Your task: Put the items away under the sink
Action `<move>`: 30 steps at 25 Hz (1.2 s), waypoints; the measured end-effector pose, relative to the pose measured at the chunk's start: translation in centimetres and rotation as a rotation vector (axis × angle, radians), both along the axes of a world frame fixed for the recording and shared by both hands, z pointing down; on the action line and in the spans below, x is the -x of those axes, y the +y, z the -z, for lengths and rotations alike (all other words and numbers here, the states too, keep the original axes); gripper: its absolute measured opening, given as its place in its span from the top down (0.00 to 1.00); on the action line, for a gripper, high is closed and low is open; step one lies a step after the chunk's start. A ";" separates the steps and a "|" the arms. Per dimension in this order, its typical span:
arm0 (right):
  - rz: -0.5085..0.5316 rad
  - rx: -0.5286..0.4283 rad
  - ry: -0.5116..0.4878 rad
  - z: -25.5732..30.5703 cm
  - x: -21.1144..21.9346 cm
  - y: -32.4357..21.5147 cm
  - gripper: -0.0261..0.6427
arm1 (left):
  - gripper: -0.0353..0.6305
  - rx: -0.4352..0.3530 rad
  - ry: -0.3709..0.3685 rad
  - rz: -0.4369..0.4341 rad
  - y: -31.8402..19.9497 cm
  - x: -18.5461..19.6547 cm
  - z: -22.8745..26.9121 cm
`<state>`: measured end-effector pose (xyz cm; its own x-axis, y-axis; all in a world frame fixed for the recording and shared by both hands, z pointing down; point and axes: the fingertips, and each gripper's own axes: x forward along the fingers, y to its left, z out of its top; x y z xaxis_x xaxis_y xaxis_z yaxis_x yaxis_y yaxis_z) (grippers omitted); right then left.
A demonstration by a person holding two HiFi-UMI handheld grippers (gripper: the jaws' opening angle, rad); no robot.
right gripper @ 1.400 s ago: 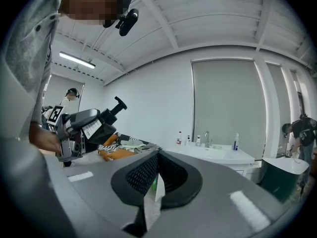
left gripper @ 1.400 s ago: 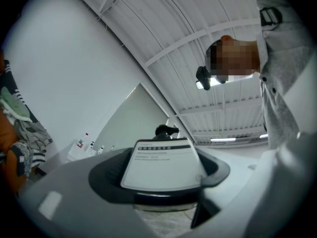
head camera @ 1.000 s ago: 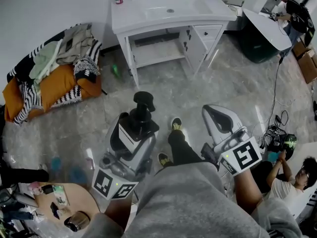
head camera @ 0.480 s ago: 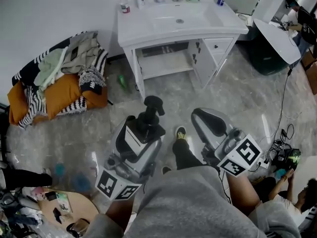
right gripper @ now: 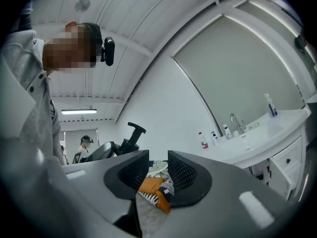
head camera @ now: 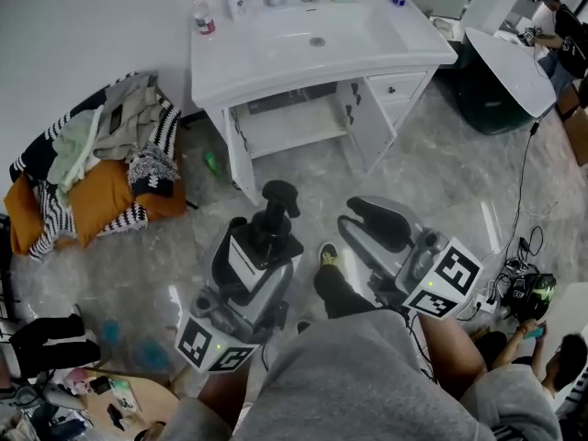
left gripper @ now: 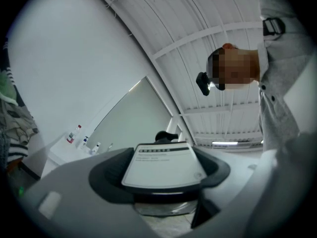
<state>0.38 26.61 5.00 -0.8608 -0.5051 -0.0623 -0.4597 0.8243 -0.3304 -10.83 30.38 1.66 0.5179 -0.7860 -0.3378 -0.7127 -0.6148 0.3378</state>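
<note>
Head view: my left gripper (head camera: 257,265) is clamped on a black pump bottle with a white label (head camera: 273,223). It is held above the grey marbled floor (head camera: 441,173), well apart from the white sink cabinet (head camera: 312,44), whose open lower shelf (head camera: 289,127) faces me. Right gripper view: my right gripper (right gripper: 158,168) holds nothing. Its jaws have just been opening and stand slightly apart, with an orange cushion (right gripper: 148,186) showing through the gap.

One pump bottle (head camera: 266,232), four countertop bottles (head camera: 197,13), one sink (head camera: 276,51).
</note>
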 end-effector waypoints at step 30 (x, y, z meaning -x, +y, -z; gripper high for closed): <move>-0.246 -0.103 0.332 -1.7 -8.9 -23.5 0.97 | 0.42 0.070 0.173 -0.021 -21.9 -1.4 1.0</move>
